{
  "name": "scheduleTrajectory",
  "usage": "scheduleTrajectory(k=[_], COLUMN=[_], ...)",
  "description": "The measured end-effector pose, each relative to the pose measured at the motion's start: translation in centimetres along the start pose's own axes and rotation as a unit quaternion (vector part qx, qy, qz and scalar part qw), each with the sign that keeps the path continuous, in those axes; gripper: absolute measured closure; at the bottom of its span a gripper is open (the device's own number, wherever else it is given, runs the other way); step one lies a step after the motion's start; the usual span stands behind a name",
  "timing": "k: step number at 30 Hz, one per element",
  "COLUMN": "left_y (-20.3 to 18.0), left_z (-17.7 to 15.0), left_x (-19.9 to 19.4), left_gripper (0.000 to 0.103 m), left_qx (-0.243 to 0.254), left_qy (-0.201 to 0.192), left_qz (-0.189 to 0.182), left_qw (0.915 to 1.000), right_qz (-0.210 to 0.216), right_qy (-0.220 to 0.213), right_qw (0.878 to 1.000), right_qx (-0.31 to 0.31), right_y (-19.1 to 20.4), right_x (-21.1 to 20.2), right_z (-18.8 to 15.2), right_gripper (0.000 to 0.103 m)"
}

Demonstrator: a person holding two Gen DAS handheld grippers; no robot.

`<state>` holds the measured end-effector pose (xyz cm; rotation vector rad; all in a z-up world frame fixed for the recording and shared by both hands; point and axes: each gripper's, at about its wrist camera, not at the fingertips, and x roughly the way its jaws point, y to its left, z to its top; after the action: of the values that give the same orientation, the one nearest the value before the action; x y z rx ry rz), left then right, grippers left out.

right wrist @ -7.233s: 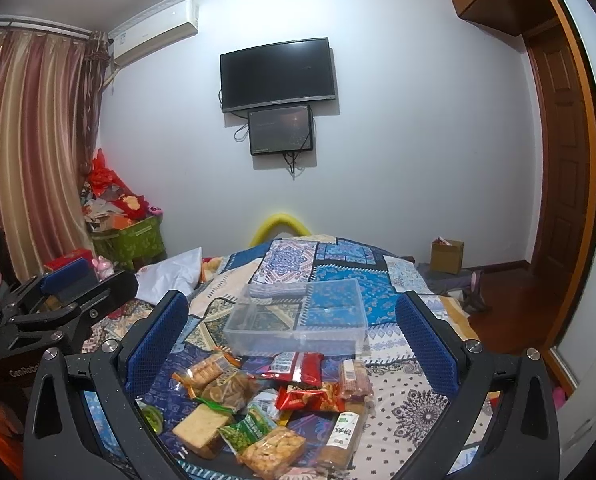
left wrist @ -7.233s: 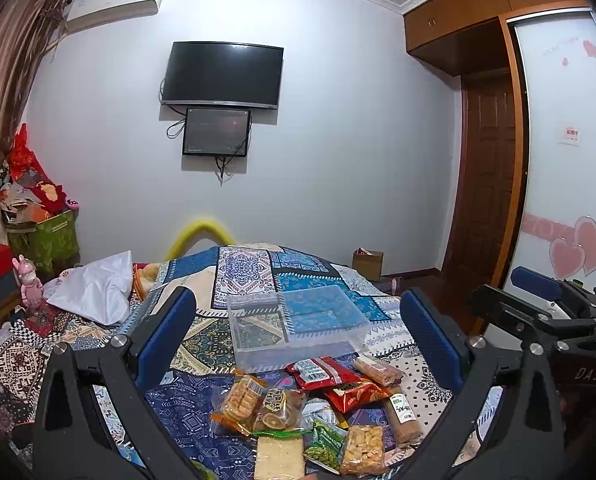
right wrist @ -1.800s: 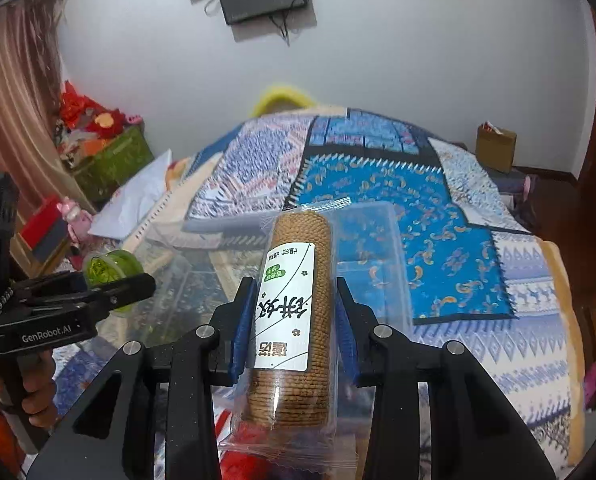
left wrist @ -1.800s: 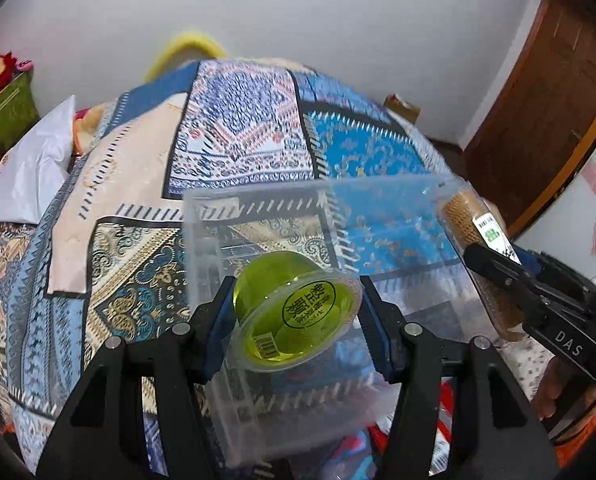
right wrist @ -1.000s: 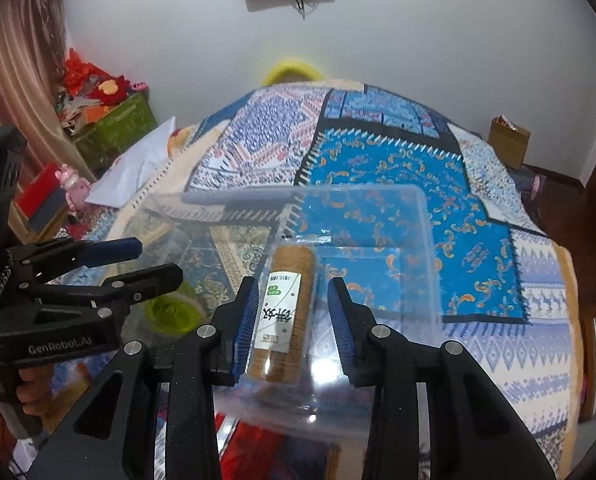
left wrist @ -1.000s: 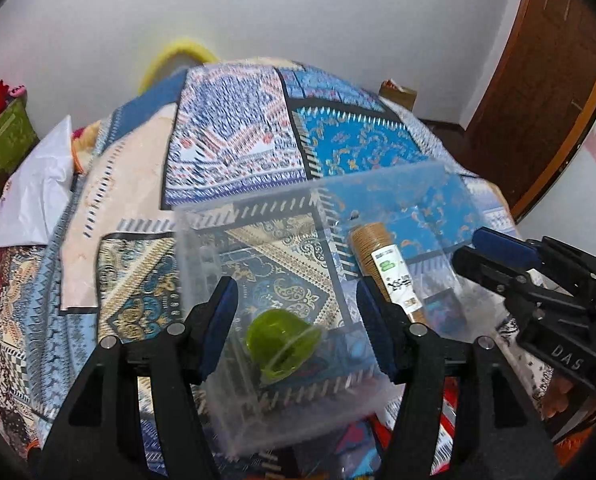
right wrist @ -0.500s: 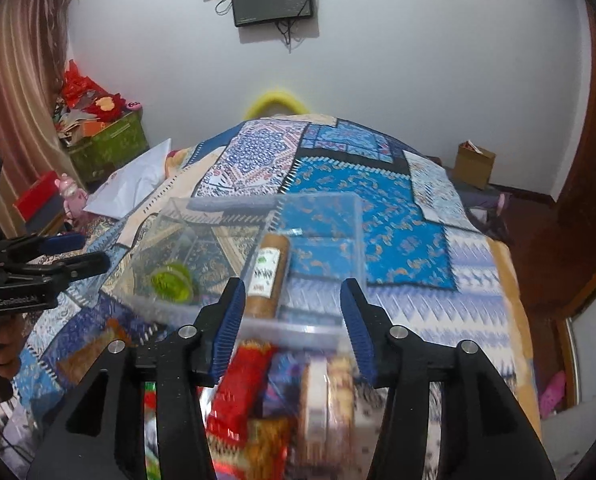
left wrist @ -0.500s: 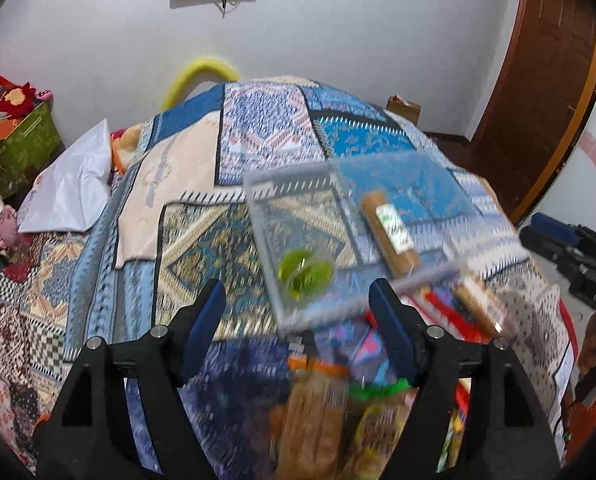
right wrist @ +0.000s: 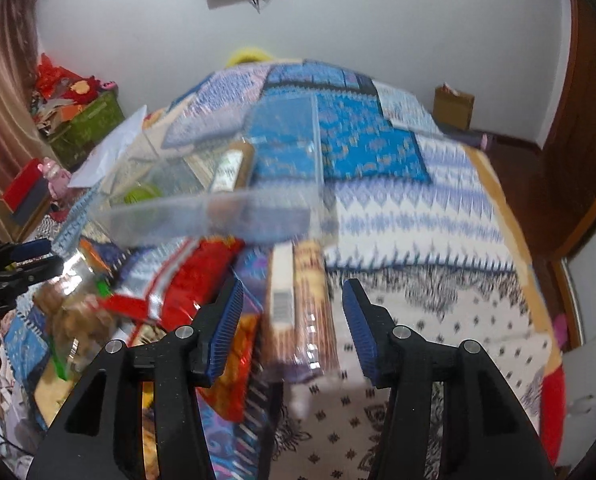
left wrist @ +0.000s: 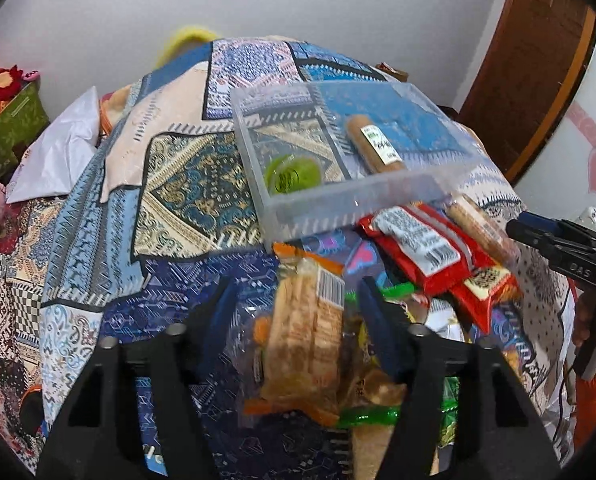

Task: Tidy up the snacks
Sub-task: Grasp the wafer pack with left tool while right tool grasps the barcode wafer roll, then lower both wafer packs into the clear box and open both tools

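Patchwork bedding carries a clear plastic box, now holding the green cup and brown biscuit roll released moments ago. Just before the box, the left gripper is closing around an orange-trimmed cracker pack, pads not visibly pressing. The right gripper stands partly open astride a wrapped biscuit sleeve, not gripping.

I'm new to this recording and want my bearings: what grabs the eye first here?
A heap of bright snack packets spills over the patterned quilt, just in front of a clear plastic bin that holds a green cup and a brown biscuit roll. The left gripper straddles a biscuit packet with its jaws closing; the right gripper flanks another wrapped biscuit pack.
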<state>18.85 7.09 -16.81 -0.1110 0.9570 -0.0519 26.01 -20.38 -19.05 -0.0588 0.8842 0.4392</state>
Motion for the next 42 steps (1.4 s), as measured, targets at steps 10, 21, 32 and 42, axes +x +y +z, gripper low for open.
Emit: scheduleTrajectory(k=[10,21,32,42], left_y=[-0.2,-0.2,-0.5,-0.9], left_z=[-1.3,-1.5,-0.9,2.3], left_x=[2.0,1.9,-1.9,-4.9], left_gripper=[0.056,0.065,0.065,0.065], left_qx=[0.001,0.005,0.000,-0.006], left_qy=[0.018,-0.003,-0.051,-0.108], left_qz=[-0.006,0.001,-0.004,-0.002], left_qw=[0.9998,1.0000,0.9987,0.9941], right_qz=[0.008,0.005,0.010,0.021], right_qy=[0.038,0.035,0.005,-0.060], right_qw=[0.999,0.999,1.000,0.998], right_qx=[0.004,-0.006,0.003,0.005], right_y=[-0.2,0.3,0.1,1.0], right_x=[3.2,4.3,0.7,-3.5], right_z=[-1.2,-0.9,-1.5,0.9], right_gripper=[0.055,0.060,0.060,0.060])
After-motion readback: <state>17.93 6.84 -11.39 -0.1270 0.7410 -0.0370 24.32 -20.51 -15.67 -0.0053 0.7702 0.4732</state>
